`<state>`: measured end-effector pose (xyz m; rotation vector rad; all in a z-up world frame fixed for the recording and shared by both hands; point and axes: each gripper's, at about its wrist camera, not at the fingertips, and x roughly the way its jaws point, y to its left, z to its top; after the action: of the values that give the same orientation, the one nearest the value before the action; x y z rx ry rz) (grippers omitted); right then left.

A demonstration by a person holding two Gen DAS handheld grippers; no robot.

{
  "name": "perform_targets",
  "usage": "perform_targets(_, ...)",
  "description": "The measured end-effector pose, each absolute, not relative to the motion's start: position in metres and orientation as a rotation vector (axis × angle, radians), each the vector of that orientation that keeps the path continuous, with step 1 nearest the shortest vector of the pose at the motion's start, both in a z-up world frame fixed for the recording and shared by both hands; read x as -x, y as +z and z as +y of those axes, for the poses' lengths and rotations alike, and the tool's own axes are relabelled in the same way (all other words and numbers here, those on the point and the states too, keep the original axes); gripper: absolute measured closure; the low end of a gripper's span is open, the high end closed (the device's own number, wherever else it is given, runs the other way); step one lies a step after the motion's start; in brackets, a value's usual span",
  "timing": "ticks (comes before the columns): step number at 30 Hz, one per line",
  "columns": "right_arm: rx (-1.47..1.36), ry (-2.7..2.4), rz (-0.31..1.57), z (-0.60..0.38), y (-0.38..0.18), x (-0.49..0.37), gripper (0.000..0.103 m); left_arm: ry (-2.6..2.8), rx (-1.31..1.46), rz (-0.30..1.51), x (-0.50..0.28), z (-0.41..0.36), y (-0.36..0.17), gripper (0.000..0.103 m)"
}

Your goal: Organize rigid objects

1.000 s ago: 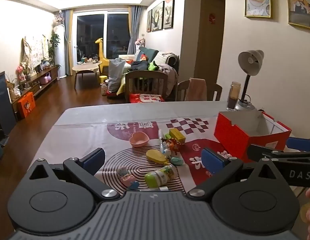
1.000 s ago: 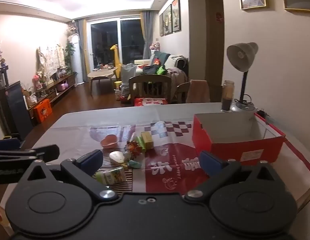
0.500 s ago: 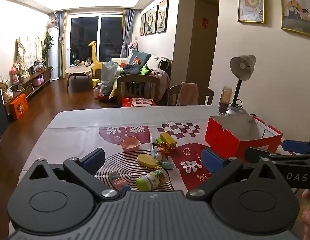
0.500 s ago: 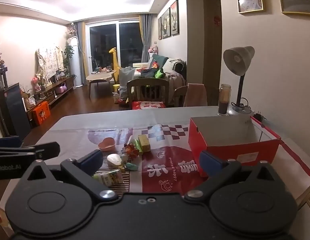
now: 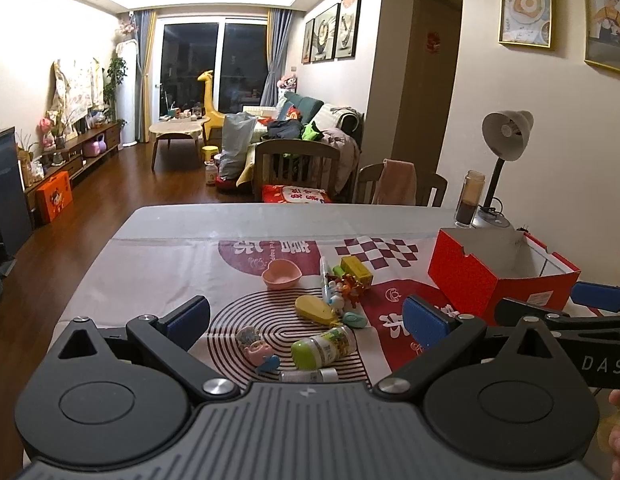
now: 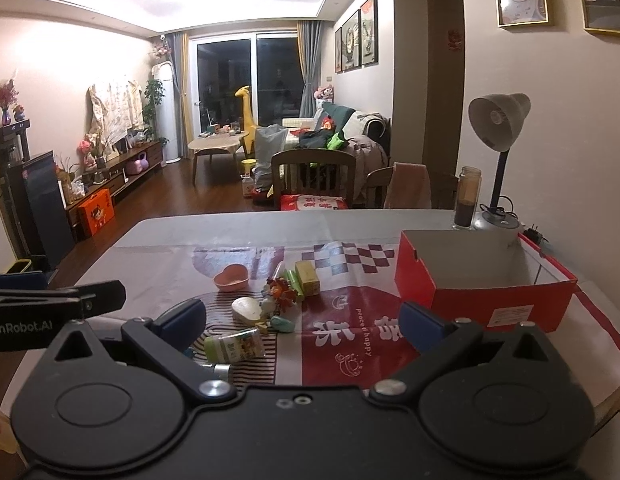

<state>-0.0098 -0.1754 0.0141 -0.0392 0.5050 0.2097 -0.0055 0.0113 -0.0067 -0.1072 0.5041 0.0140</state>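
Left gripper point(image 5: 306, 318): jaws spread wide, nothing between the blue pads, held above the near table edge. Right gripper point(image 6: 302, 320): likewise spread and empty; its black arm also enters the left wrist view at lower right.

Change since a second ago: both wrist views sit a little higher and further back. The toy cluster has slid down toward the lower centre of each frame, and more of the far table edge shows. No object on the table has shifted relative to its neighbours.

Nearest in the left view: a small clear vial point(image 5: 308, 375) lying flat, just above the gripper body. Next, a green-capped bottle point(image 5: 323, 347) on its side, with a pink figurine point(image 5: 256, 349) to its left. Beyond: a yellow oval toy point(image 5: 315, 309), a teal piece point(image 5: 355, 319), a red-orange figure point(image 5: 352, 285), a yellow block point(image 5: 356, 269).

Pink heart-shaped bowl point(image 5: 282, 274) stands apart, left of centre.

Red box point(image 5: 466, 280), open-topped, at right of frame, well apart from the toys; interior looks empty as far as visible.

Far right: dark jar point(image 5: 468, 204) and desk lamp point(image 5: 506, 136) at the table's far corner.
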Motion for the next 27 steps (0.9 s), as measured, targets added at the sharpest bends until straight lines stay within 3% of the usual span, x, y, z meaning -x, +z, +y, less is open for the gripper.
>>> perform_targets(27, 0.085, 0.267, 0.587, -0.166, -0.005, -0.007, 0.001, 0.029, 0.128, 0.586, -0.003, 0.023, -0.029, 0.000)
